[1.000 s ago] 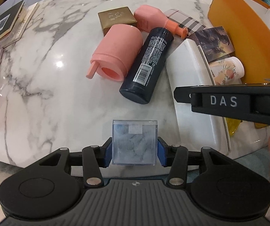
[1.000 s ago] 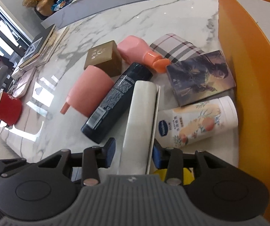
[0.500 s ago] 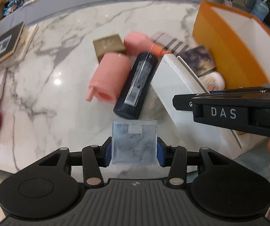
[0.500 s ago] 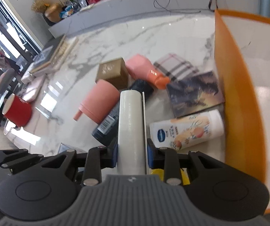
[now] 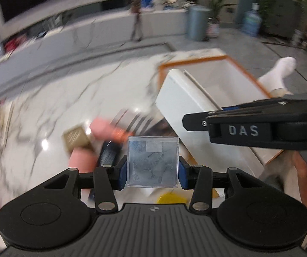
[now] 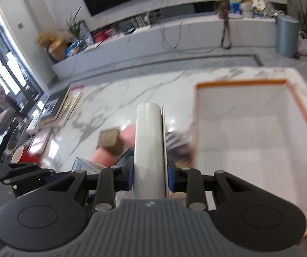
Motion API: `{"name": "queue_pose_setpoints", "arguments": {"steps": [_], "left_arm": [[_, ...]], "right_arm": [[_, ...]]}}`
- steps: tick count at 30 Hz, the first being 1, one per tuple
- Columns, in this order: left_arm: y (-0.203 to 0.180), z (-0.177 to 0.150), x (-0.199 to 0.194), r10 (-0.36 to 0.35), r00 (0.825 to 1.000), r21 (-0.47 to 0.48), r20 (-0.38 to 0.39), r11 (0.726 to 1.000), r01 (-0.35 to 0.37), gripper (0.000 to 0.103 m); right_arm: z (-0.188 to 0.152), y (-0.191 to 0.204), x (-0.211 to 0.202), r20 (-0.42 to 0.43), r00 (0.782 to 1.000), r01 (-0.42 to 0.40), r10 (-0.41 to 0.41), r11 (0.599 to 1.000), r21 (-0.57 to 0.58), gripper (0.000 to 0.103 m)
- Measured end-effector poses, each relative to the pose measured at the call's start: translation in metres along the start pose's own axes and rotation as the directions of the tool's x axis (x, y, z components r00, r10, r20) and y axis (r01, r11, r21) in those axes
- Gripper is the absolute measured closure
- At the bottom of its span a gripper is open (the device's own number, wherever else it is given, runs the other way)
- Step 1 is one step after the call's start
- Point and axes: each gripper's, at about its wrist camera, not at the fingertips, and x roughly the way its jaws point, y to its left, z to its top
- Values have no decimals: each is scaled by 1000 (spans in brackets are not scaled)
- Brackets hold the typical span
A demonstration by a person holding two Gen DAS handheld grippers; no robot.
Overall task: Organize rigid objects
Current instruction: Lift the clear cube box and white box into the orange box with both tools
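Note:
My left gripper point(image 5: 152, 174) is shut on a small clear plastic case point(image 5: 152, 162) with a grey-blue marbled face, held above the table. My right gripper point(image 6: 151, 172) is shut on a flat white box point(image 6: 150, 150), held edge-on and raised; the box also shows in the left wrist view point(image 5: 194, 109), with the right gripper's body beside it. An orange-rimmed open box point(image 6: 260, 126) with a white inside stands to the right. On the marble table point(image 6: 115, 105) lie a gold box point(image 6: 108, 139), pink containers point(image 5: 81, 160) and a dark bottle point(image 5: 108, 154), all blurred.
A red mug point(image 6: 24, 156) and stacked books point(image 6: 54, 109) sit at the table's left. A yellow object point(image 5: 170, 198) lies below my left gripper. A long grey counter runs behind the table.
Both grippers have lifted well up and tilted back with their loads. The white box has come off the table and now hangs near the orange box's opening.

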Motion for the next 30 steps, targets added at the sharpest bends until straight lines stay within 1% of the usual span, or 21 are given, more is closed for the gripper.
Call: {"name": "queue_pose_setpoints", "arguments": {"steps": [2,5,7,10,13,17,19,21,23,27,29,30], "left_arm": [[-15,16,2,-20,1000,63,22,998,18,51],[-38,38,12,-43,998,171,36,985,36,51],[-52,50,25,-57,998,249,33,967,47,51],[-71,65,51,-70,997,362,13,930,61,51],[-84,75,81,-91,996,475,-24,875,91,51],[-98,77,116,-97,993,570,-64,813,116,51],[-103,79,136,-100,990,611,-98,779,139,51],[-107,81,154,-78,988,641,-132,754,145,51],[-110,81,175,-47,987,686,-157,713,143,51],[-108,80,206,-16,980,748,-196,644,160,51],[-106,77,219,7,981,772,-195,618,149,51],[-105,77,224,18,981,777,-193,613,142,51]], "right_arm": [[9,-16,-7,16,999,29,-29,1000,10,74],[18,-42,-9,15,998,63,-64,997,39,74],[22,-59,-6,11,996,86,-86,995,50,74],[26,-84,2,-5,994,111,-111,991,72,74],[31,-109,19,-39,993,116,-112,986,121,74],[39,-135,45,-82,990,126,-114,980,156,74],[43,-143,60,-100,988,131,-115,977,167,74],[46,-146,74,-109,988,130,-111,974,184,74],[49,-150,87,-115,988,127,-106,973,192,74],[55,-159,111,-138,986,124,-95,969,216,74],[58,-161,118,-146,986,114,-82,968,224,74],[60,-162,122,-148,986,111,-79,968,226,74]]}}
